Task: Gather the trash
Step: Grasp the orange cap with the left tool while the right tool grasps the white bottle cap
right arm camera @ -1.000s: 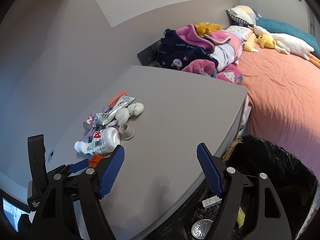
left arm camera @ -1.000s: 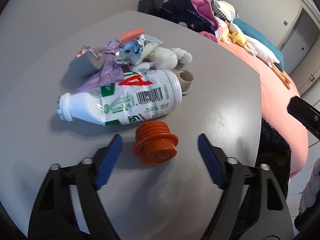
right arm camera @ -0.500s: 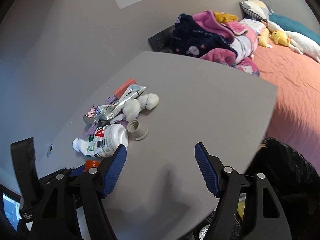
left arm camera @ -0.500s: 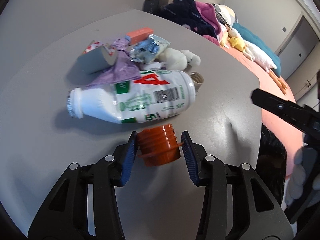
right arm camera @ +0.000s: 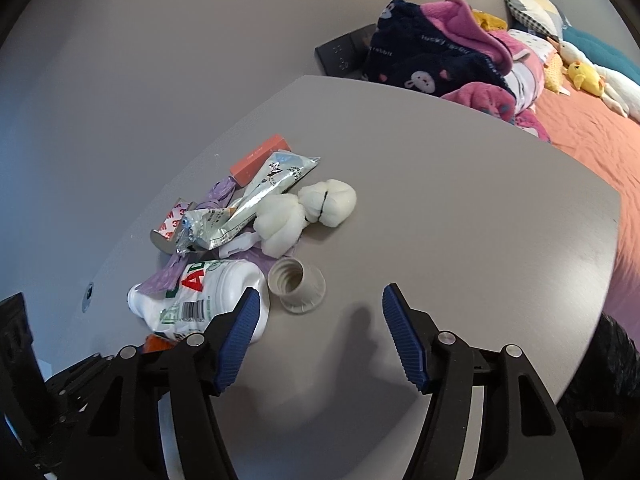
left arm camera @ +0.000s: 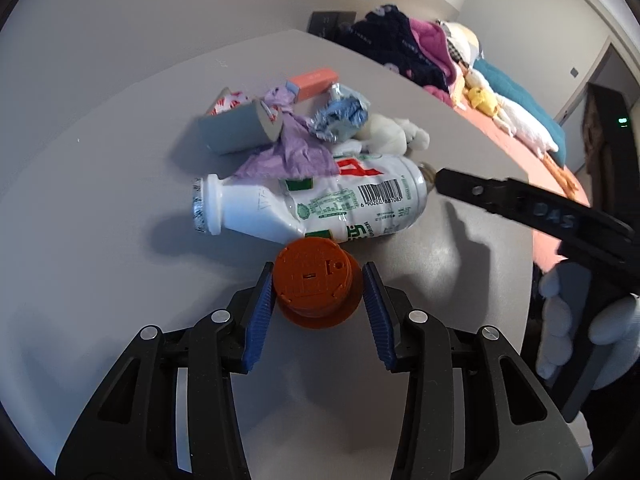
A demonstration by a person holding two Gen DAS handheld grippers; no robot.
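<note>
An orange ribbed cap [left arm camera: 314,280] sits between the blue pads of my left gripper [left arm camera: 316,280], which is shut on it just in front of the white crushed bottle [left arm camera: 320,204]. The bottle lies on its side on the grey table [left arm camera: 120,184]. My right gripper [right arm camera: 320,300] hovers over the table with its jaws closing and nothing between the pads. A beige threaded cap [right arm camera: 296,286] stands just beyond its left fingertip [right arm camera: 248,304], beside the bottle [right arm camera: 208,296]. In the left wrist view the right gripper's black finger [left arm camera: 520,208] reaches in from the right, held by a white-gloved hand [left arm camera: 568,320].
Behind the bottle lie a purple wrapper [left arm camera: 292,152], a grey tape roll [left arm camera: 236,130], a silver pouch [right arm camera: 248,208], white wadded balls [right arm camera: 308,208] and a coral box [right arm camera: 260,156]. A black trash bag [right arm camera: 616,360] hangs past the table's right edge. Clothes [right arm camera: 432,48] pile on the orange bed [right arm camera: 592,128].
My left jaws closed on the orange cap, which tipped so its flat top faces the camera. My right gripper swung from above the trash bag over the table toward the pile, its jaws narrowing.
</note>
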